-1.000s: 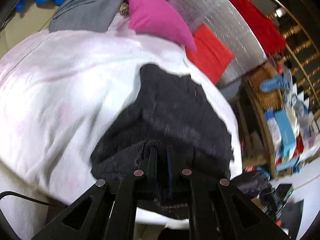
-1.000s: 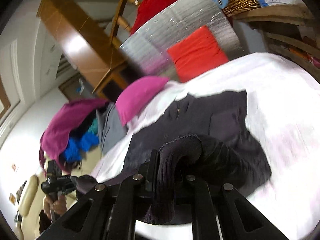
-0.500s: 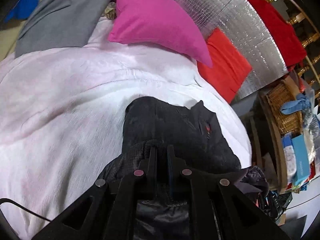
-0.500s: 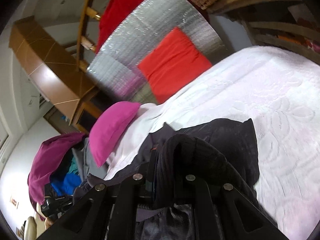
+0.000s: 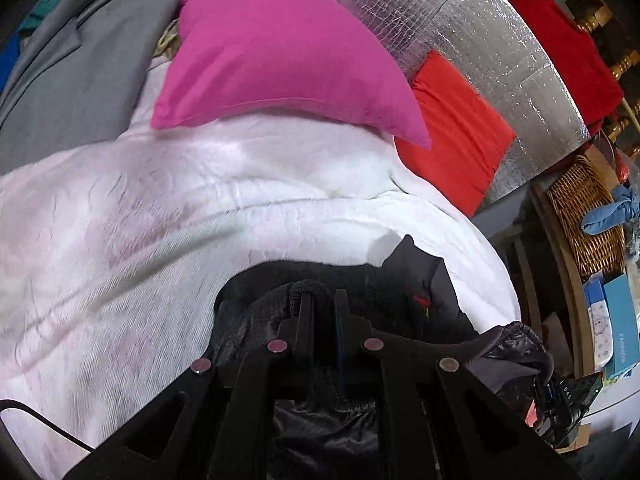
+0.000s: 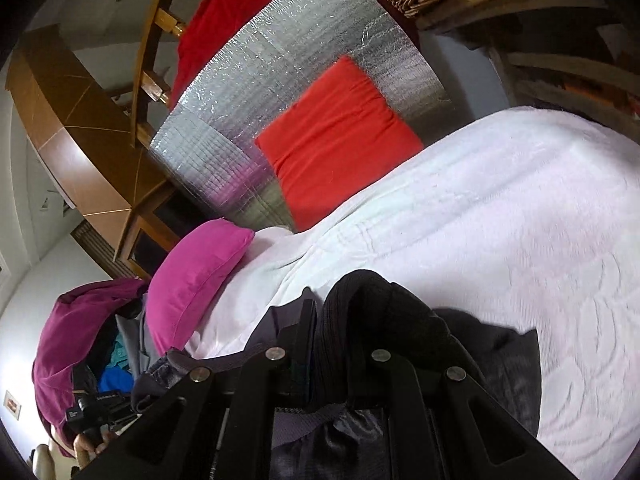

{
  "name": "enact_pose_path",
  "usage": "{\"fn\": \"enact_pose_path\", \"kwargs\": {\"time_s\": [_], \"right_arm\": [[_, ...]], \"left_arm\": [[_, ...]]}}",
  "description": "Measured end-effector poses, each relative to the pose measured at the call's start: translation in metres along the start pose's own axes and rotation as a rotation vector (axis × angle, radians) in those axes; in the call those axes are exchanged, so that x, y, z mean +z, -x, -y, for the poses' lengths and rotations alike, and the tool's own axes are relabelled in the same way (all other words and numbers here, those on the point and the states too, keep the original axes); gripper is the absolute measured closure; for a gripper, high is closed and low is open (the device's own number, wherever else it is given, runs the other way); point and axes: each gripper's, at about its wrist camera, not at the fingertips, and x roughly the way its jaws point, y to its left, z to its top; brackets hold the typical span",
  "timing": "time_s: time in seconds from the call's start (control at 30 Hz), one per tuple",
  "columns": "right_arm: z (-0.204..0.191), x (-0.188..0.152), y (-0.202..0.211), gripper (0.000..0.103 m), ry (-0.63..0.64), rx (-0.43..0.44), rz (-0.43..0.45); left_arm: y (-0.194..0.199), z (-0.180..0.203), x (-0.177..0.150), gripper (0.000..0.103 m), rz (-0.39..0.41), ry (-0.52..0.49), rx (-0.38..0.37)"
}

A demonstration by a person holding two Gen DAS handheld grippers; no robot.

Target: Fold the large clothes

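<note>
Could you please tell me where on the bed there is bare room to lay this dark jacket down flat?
The white bedspread is bare between the pink pillow and the dark jacket, and on its right side in the right wrist view. It is crowded beside the pillow, where a grey garment and more clothes are piled.

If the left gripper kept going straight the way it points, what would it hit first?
Probably the white bedspread just past the black jacket it grips; the pink pillow lies further on, though depth is unclear.
</note>
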Motion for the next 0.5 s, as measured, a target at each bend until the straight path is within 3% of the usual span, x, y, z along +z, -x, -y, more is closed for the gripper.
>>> {"fn": "enact_pose_path", "kwargs": {"time_s": [0.5], "right_arm": [[0.018,0.012,-0.035,0.091,-0.017,-0.053,-0.013]], "left_arm": [[-0.035,0.01,0.014,0.094,0.009,-0.021,0.051]]}}
